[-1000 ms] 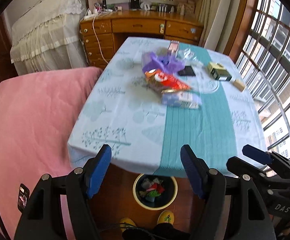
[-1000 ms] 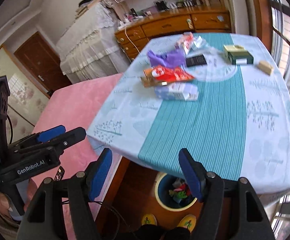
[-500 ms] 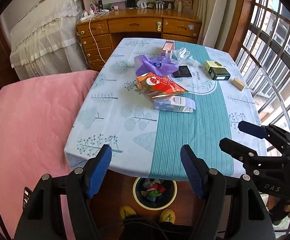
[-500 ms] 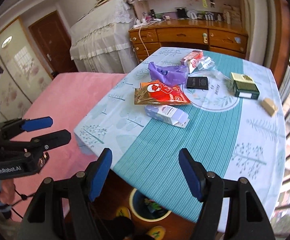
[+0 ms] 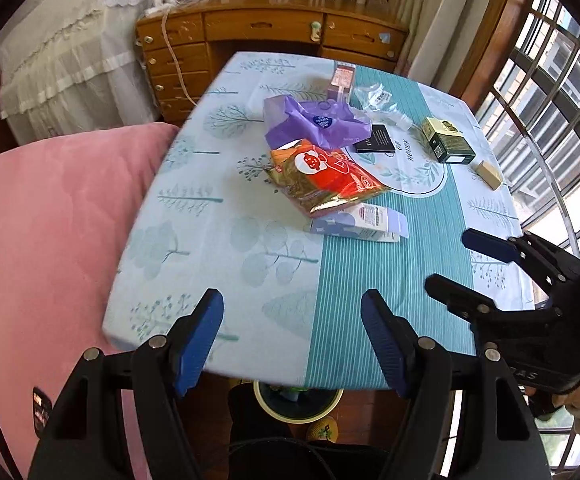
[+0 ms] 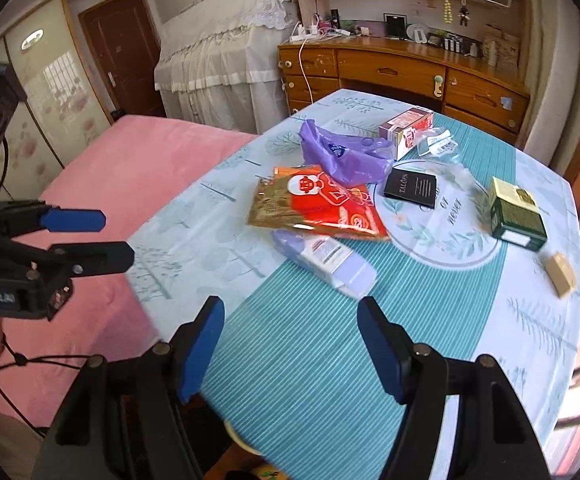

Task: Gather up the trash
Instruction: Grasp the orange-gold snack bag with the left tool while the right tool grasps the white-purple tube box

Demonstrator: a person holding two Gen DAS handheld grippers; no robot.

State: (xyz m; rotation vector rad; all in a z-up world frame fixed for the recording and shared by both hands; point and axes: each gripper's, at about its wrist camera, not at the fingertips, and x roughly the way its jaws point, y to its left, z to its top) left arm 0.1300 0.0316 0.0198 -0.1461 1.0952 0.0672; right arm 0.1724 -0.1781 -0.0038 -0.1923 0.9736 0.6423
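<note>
Trash lies on the table: a purple plastic bag, a red and gold snack wrapper, a lilac carton, a pink carton and crumpled clear plastic. My left gripper hangs open and empty over the table's near edge. My right gripper is open and empty too, short of the lilac carton. A yellow-rimmed bin with trash inside sits under the table edge.
A black card, a green box and a tan block also lie on the table. A pink bed borders the left side, a wooden desk stands behind, windows run along the right.
Both grippers have moved forward over the table and a little lower, so the trash looms larger. The right gripper's view has rolled level. The bin has slid mostly under the table edge.
</note>
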